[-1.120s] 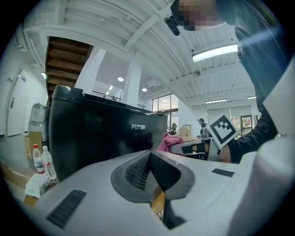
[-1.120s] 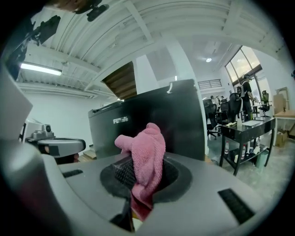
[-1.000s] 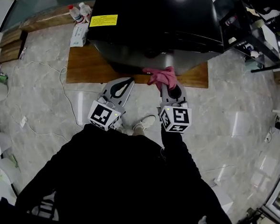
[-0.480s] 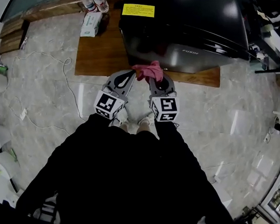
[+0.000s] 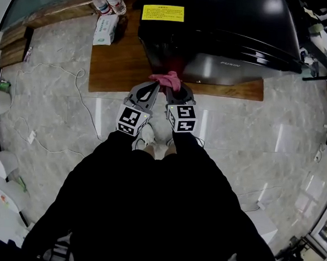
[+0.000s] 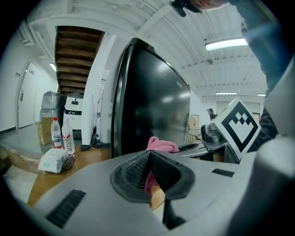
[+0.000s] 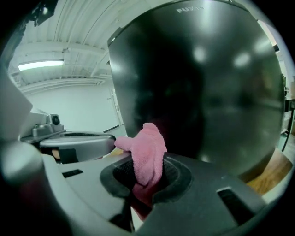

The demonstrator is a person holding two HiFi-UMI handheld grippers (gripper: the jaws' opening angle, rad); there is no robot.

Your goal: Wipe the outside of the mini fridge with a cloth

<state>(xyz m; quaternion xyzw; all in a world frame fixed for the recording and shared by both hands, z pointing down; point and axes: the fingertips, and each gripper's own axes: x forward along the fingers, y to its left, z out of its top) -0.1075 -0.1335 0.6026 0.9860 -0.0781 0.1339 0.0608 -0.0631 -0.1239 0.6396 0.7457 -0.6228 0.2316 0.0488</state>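
Bottles [image 5: 108, 0] and a white tissue pack [image 5: 106, 28] sit at the left end of the low wooden platform [image 5: 115, 65]. The black mini fridge [image 5: 215, 25] stands on the platform to their right, with a yellow label [image 5: 162, 13] on its top. From overhead you get only the fridge's top and the two grippers side by side at the foot of its front. The gripper views show what that one cannot: the glossy door rising upright.

The left gripper [image 5: 152, 88] has its jaws closed tip to tip with nothing clamped; a sliver of pink shows through the slit behind them. That pink is the cloth [image 5: 167, 80], bunched at the bottom of the fridge's front, just right of the left jaws. The right gripper [image 5: 172, 93] has its jaws pinched on the cloth, and a fold stands up out of them close before the door.
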